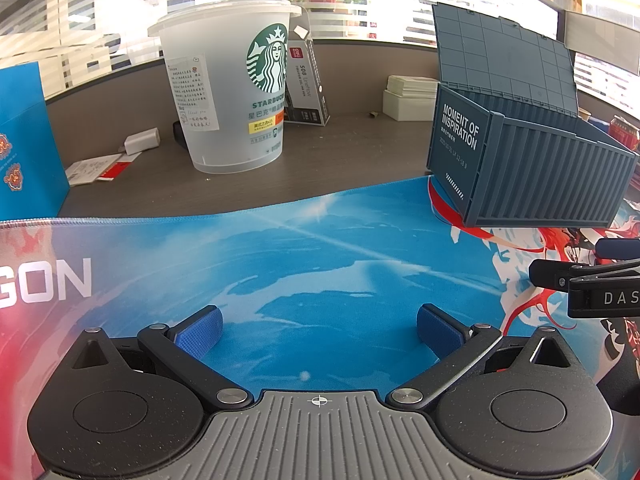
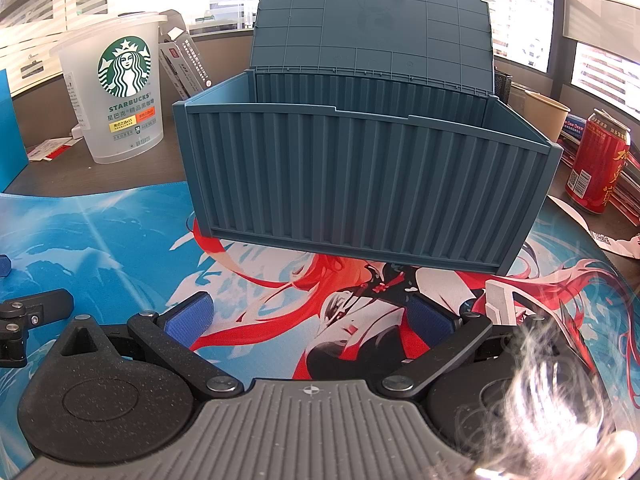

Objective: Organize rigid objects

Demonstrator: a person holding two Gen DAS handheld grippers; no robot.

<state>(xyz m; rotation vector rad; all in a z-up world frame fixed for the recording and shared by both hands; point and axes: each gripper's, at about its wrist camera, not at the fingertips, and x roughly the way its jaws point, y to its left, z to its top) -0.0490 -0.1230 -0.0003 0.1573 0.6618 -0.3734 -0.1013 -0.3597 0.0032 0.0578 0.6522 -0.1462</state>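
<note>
Grey-brown worktop point(image 1: 248, 184) in an office, white slatted blinds over bright windows behind. Across its near part, a printed desk mat point(image 1: 304, 264), smooth, sky blue with a red-haired figure and white letters. On the mat's far right area, a slate-blue plastic box point(image 2: 360, 184) shaped like a shipping container, walls ribbed, hinged lid point(image 2: 372, 28) standing open with a gridded underside, inside hidden from view. Toward the far left edge, beyond the mat, a frosted translucent cup point(image 1: 236, 92) with a green logo, tapered, rim wide. At the right edge, a red drink can point(image 2: 598, 168) beside a tan paper cup point(image 2: 546, 116). Left gripper point(image 1: 318, 330) low over the mat, blue textured fingers point(image 1: 200, 332) spread wide, nothing between. Right gripper point(image 2: 310, 318) facing the box's long side, likewise spread and empty.
</note>
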